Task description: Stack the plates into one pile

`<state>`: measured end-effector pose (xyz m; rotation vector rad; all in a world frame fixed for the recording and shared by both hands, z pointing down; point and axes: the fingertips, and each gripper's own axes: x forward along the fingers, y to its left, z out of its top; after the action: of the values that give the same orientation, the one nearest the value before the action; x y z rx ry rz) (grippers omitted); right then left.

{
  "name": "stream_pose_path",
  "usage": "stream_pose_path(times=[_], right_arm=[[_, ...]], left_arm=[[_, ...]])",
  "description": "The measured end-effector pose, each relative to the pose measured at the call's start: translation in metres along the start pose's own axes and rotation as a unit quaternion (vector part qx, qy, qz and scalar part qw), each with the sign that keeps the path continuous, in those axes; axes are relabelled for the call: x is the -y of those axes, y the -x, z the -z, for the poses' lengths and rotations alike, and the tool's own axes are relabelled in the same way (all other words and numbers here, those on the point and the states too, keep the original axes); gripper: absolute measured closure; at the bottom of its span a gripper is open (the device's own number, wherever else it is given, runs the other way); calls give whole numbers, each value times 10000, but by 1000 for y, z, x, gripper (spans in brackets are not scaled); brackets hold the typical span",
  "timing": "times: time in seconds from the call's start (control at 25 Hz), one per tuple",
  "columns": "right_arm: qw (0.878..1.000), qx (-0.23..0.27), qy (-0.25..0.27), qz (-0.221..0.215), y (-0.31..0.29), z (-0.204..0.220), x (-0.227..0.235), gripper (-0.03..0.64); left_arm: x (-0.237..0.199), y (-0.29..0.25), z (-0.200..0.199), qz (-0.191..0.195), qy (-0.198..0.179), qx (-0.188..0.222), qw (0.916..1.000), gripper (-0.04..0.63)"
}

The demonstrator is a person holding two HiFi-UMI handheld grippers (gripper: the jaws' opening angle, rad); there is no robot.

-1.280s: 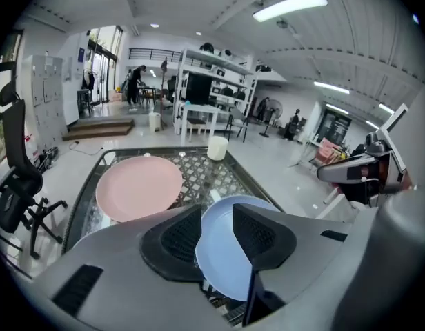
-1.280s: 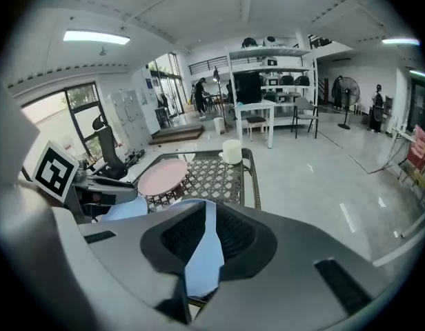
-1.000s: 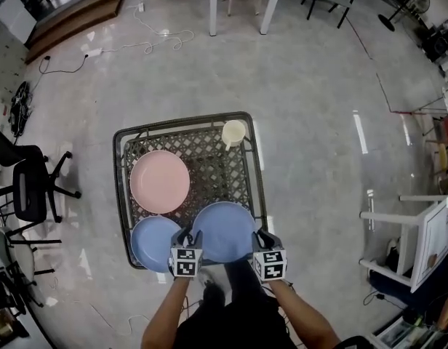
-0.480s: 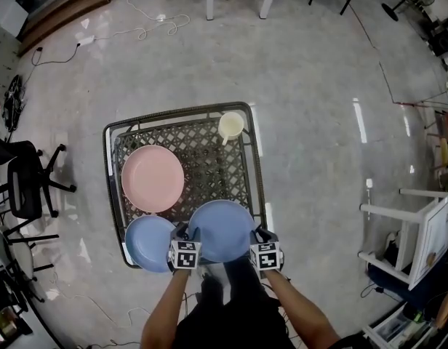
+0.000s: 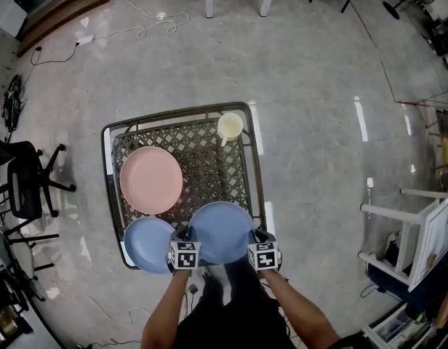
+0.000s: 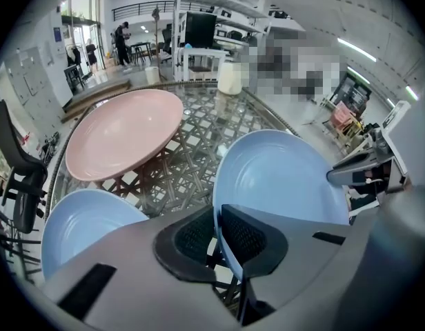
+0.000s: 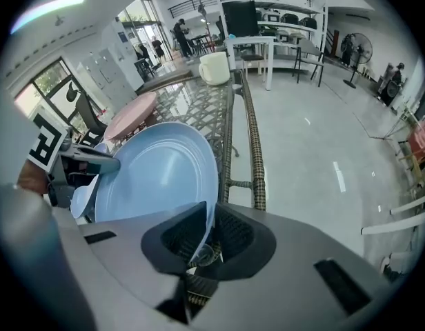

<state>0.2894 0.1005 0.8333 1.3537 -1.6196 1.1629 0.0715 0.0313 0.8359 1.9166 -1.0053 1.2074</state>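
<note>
- Large blue plate (image 5: 221, 230): near edge of lattice desk (image 5: 209, 158); rim pinched by left gripper (image 6: 216, 230) and right gripper (image 7: 207, 234), whose jaws have just been closing.
- Pink plate (image 5: 151, 179): left edge.
- Small blue plate (image 5: 147, 243): near-left corner.

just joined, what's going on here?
A person with a gripper in each hand is working on plates on a lattice table. The left gripper and right gripper have both just been closing, and each now pinches the near rim of the large blue plate. The pink plate and small blue plate lie to its left, with a cream cup at the far edge. No pile yet.
</note>
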Motion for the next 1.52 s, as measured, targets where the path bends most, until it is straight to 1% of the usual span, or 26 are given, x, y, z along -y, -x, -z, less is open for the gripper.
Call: stream_pose_path(times=[0.08,0.24,0.36,0.48,0.6,0.76,0.92,1.12,1.32,1.52], right_arm=[[10000,42,-62,18,4,-6,3,582],[9999,139,-75,-40,17,-27,5,591],[9997,216,33,-85,28,-44,4,594],[9989,370,212,-181,44,-61,-2,595],[9970,532,445,-330,58,-81,-19,595],[9934,669,752,-546,67,-104,-63,595],[9889,726,1074,-729,71,-115,-114,595],[9844,752,1387,-779,70,-114,-176,595],[9859,600,1383,-728,59,-97,-222,595],[9888,416,1287,-633,37,-77,-264,595]], left_arm=[[2,3,-2,31,26,50,10000,551],[2,18,-12,32,135,272,9995,555],[3,34,-16,21,232,399,9989,557],[1,59,-23,-133,388,587,9974,558],[-9,90,-31,-322,482,781,9953,560],[-41,133,-34,-595,691,1095,9898,563],[-80,164,-12,-846,912,1213,9848,563],[-120,196,24,-888,1118,1322,9809,563],[-151,209,60,-765,1249,1237,9815,563],[-192,202,98,-677,1261,1024,9844,563]])
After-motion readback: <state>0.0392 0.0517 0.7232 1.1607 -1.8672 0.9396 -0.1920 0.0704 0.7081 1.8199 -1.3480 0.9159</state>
